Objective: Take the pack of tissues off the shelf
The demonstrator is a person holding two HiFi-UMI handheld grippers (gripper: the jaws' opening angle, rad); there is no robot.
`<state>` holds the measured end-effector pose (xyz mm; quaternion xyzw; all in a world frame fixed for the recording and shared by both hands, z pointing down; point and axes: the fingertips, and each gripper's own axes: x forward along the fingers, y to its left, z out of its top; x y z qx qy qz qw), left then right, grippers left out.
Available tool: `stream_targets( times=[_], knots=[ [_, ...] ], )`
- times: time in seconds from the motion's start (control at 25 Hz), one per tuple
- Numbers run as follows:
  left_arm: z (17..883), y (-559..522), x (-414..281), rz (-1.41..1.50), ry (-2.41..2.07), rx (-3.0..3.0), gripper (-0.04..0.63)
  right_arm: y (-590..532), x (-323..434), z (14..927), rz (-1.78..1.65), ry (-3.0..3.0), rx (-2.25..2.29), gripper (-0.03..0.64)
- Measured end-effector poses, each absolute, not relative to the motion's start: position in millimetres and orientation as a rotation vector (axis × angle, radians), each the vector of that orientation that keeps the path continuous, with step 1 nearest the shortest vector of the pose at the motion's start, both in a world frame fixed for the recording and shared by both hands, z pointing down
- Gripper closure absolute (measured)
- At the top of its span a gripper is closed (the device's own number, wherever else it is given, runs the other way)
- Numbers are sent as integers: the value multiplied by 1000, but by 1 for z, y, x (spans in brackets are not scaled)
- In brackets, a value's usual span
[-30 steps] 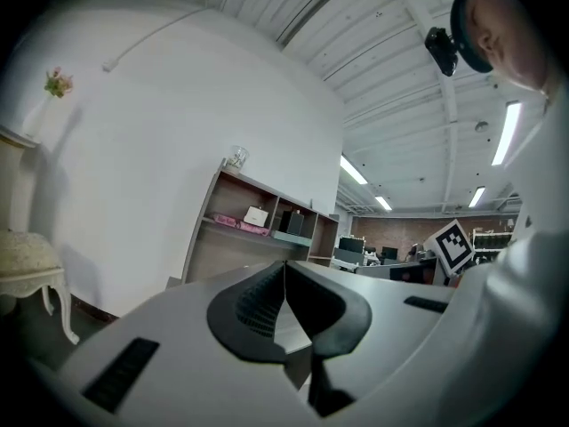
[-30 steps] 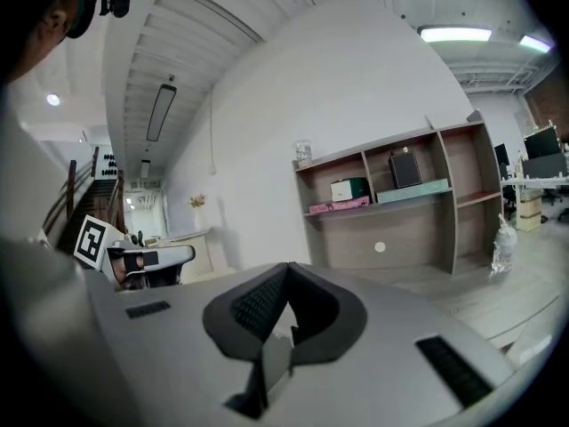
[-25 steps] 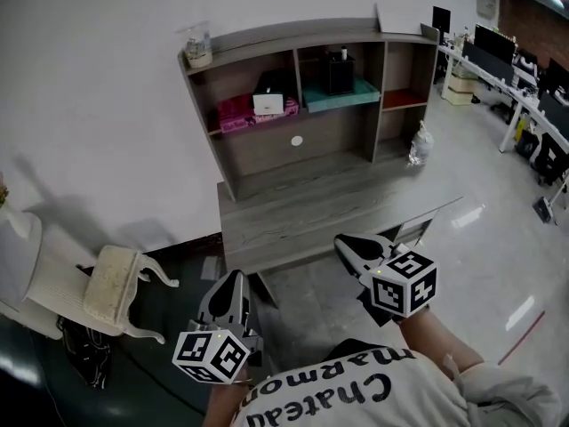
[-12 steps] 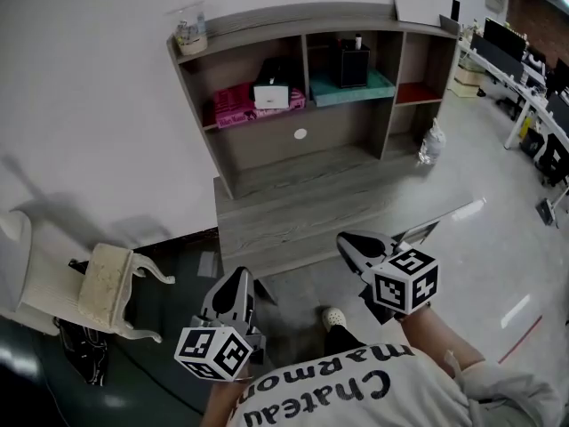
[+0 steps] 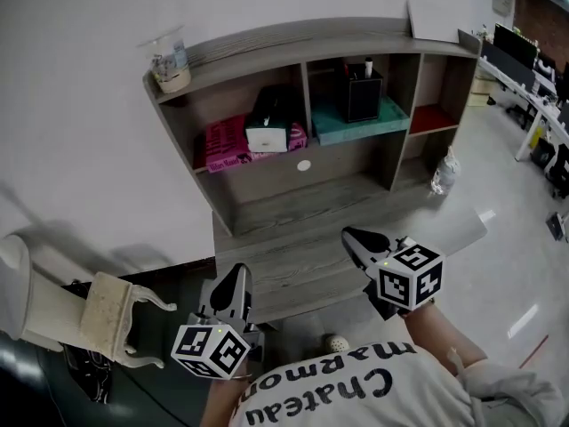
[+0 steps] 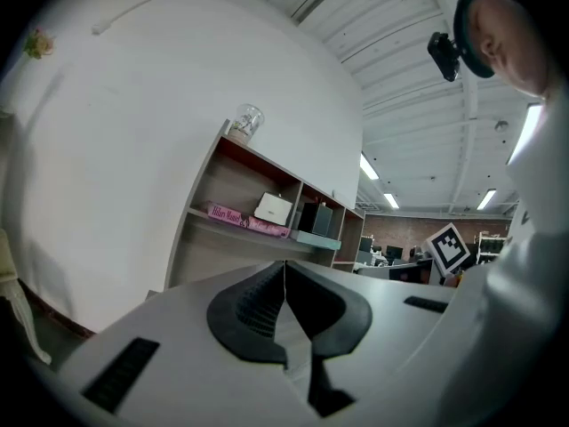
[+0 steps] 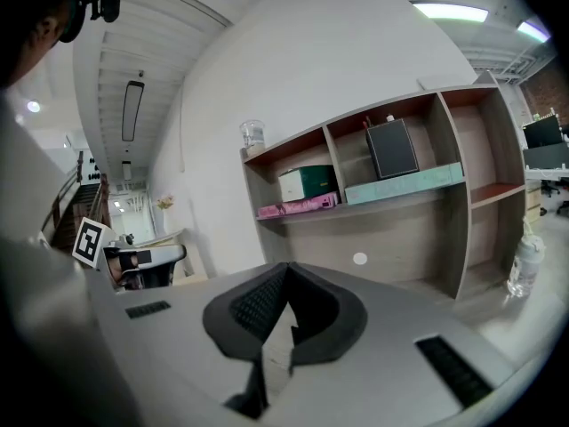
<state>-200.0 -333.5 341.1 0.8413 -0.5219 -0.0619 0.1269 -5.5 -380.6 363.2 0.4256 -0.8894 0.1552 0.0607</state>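
Note:
The pack of tissues (image 5: pixel 267 132), a white and dark green box, lies on a pink book (image 5: pixel 227 145) in the left compartment of the wooden shelf unit (image 5: pixel 293 43). It also shows in the left gripper view (image 6: pixel 273 208) and in the right gripper view (image 7: pixel 307 183). My left gripper (image 5: pixel 236 276) is shut and empty, at the desk's front edge, well short of the shelf. My right gripper (image 5: pixel 352 237) is also shut and empty, over the desk top (image 5: pixel 293 238). In their own views, the left gripper (image 6: pixel 284 265) and the right gripper (image 7: pixel 286 269) point toward the shelf.
A black holder (image 5: pixel 363 85) stands on a teal tray (image 5: pixel 356 118) in the middle compartment. A glass jar (image 5: pixel 169 60) sits on the shelf top. A crumpled clear bottle (image 5: pixel 444 172) stands at the desk's right. A white chair (image 5: pixel 102 305) is on the left; office desks (image 5: pixel 533 69) far right.
Both grippers and the person have moved forward toward the desk; the shelf now looks larger and nearer. Both grippers stay shut.

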Motion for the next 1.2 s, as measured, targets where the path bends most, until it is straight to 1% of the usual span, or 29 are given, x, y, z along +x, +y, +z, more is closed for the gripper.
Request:
stream_targets(
  times=[0.52, 0.88, 1.2],
  knots=[
    [307, -443, -180, -93, -1638, 2545, 577, -479, 47, 363, 485, -2715, 1298, 609],
    [286, -489, -151, 136, -1678, 2703, 577, -503, 86, 371, 563, -2710, 1364, 609],
    [266, -506, -132, 258, -1667, 2796, 574, -515, 120, 376, 600, -2678, 1461, 609]
  ],
)
